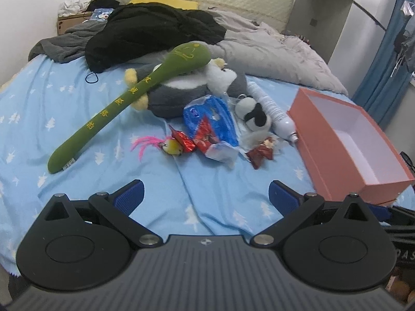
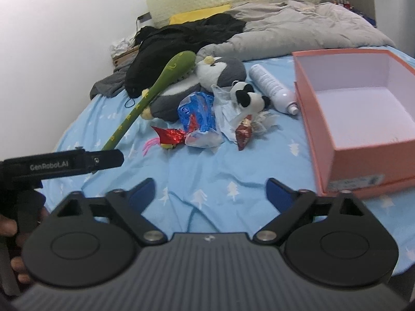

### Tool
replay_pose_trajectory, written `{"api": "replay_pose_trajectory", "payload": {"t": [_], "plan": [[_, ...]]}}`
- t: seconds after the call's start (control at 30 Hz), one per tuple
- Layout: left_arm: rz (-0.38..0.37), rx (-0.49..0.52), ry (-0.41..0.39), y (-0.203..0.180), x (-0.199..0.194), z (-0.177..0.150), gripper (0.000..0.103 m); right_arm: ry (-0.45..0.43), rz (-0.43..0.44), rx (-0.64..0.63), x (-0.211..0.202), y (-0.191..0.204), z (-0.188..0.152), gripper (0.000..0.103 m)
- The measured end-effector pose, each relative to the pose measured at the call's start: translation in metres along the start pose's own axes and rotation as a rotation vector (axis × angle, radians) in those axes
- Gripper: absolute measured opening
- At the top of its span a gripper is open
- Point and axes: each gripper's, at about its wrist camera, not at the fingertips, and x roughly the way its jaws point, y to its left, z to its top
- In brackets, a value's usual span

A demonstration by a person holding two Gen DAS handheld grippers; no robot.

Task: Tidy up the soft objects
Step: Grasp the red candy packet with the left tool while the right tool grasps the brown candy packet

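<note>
A heap of soft toys lies mid-bed: a long green plush club (image 1: 124, 98) (image 2: 145, 98) leaning over a grey penguin plush (image 1: 197, 90) (image 2: 220, 75), and a small panda plush (image 1: 255, 115) (image 2: 246, 96). A yellow bird toy with pink feathers (image 1: 172, 146) sits at the near edge of the heap. An open pink box (image 1: 324, 155) (image 2: 368, 160), with nothing inside, stands to the right. My left gripper (image 1: 206, 189) is open above the blue sheet, short of the heap. My right gripper (image 2: 210, 184) is open too, beside the box's near corner, nothing between its fingers.
A blue plastic pack (image 1: 212, 121), red foil wrappers (image 1: 260, 153) and a white bottle (image 1: 272, 108) lie among the toys. Black clothes (image 1: 155, 31) and a grey duvet (image 1: 272, 54) fill the far half of the bed. A hand (image 2: 7, 228) holds the left tool's body (image 2: 64, 164).
</note>
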Motion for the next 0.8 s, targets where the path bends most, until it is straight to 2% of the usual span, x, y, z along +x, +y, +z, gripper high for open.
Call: {"api": "replay_pose_trajectory", "payload": {"t": [0.07, 0.17, 0.37, 0.5, 0.7, 0.8], "plan": [[0.001, 0.011, 0.006, 0.005, 0.014, 0.004, 0.102, 0.004, 0.003, -0.004, 0.013, 0.000, 0.004, 0.077], [0.002, 0.019, 0.008, 0.012, 0.035, 0.010, 0.102, 0.002, 0.001, -0.002, 0.033, -0.003, 0.009, 0.074], [-0.013, 0.017, 0.003, 0.021, 0.073, 0.026, 0.099, -0.018, -0.013, 0.024, 0.072, -0.016, 0.014, 0.073], [-0.014, 0.043, 0.013, 0.023, 0.100, 0.037, 0.099, 0.002, -0.027, 0.055, 0.101, -0.027, 0.017, 0.073], [-0.026, 0.112, 0.009, 0.023, 0.126, 0.061, 0.099, 0.039, -0.045, 0.110, 0.137, -0.043, 0.024, 0.073], [-0.036, 0.188, 0.012, 0.020, 0.140, 0.074, 0.099, 0.049, -0.048, 0.132, 0.153, -0.049, 0.028, 0.069]]}}
